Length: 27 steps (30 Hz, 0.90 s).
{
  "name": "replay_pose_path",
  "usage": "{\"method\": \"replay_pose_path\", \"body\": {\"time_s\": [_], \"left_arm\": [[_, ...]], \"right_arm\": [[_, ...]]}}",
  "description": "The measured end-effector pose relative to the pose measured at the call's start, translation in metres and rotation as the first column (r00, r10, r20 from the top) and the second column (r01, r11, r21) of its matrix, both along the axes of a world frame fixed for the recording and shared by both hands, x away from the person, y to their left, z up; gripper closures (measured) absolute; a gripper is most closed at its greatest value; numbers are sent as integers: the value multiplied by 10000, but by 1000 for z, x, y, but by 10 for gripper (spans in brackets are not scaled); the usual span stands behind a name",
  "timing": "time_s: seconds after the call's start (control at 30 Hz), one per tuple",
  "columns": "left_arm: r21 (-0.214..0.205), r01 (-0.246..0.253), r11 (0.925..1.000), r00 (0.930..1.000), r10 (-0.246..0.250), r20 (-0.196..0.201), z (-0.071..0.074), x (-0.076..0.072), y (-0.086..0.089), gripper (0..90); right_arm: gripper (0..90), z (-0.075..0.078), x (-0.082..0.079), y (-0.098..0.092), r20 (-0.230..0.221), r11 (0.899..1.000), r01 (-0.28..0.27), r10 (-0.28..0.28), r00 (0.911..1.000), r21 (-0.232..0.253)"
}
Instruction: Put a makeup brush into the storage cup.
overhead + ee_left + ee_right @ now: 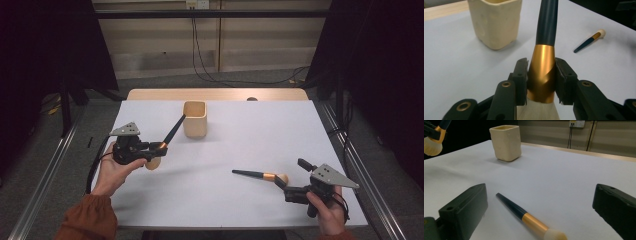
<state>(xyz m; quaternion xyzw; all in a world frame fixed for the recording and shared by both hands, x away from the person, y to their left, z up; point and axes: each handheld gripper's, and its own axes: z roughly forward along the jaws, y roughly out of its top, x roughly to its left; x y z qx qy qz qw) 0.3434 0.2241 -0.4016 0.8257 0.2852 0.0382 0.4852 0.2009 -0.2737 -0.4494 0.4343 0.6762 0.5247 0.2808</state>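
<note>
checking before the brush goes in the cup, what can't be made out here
- Inside of the cup: high view, hidden by its own walls.
- Bristles of the held brush: left gripper view, cut off at the bottom edge, flanked by the left gripper.
- Right gripper: jaw tips cut off at the picture edges.

There are two brushes: one point(170, 136) lifted at the left, its gold collar pinched in the left claw point(159, 148), and one point(260, 175) lying flat on the surface point(240, 135) just in front of the right claw point(281, 183). Each brush has one dark handle, one gold collar and one pale tuft of bristles. There is one cream cup point(194, 119), two claws each with two black jaws, one white surface, and two hands, one point(114, 167) at the left and one point(327, 212) at the right.
</note>
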Motion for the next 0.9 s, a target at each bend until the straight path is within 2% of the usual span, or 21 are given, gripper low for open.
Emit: {"method": "replay_pose_path", "body": {"time_s": [0.07,0.13,0.33,0.73,0.83,0.9], "left_arm": [[-157,92,9998,9999,-91,94,0,-3,-2,659],[-139,88,9999,9997,-85,246,0,-7,-5,659],[-407,488,9980,9988,-485,100,1,-15,-15,659],[-177,1536,9880,9880,-1533,190,7,-27,-38,659],[-44,1721,9851,9849,-1720,201,7,-30,-45,659],[-1,1823,9832,9830,-1823,204,7,-32,-48,659]], "right_arm": [[0,0,0,0,6,10000,-30,30,10000,9],[0,0,0,2,-39,9999,-62,62,10000,102],[0,1,1,4,-2,9996,-257,257,9997,87],[0,5,1,11,232,9963,-769,761,9968,380],[0,6,3,13,253,9955,-858,848,9961,396],[0,10,5,14,410,9937,-1097,1087,9932,230]]}}
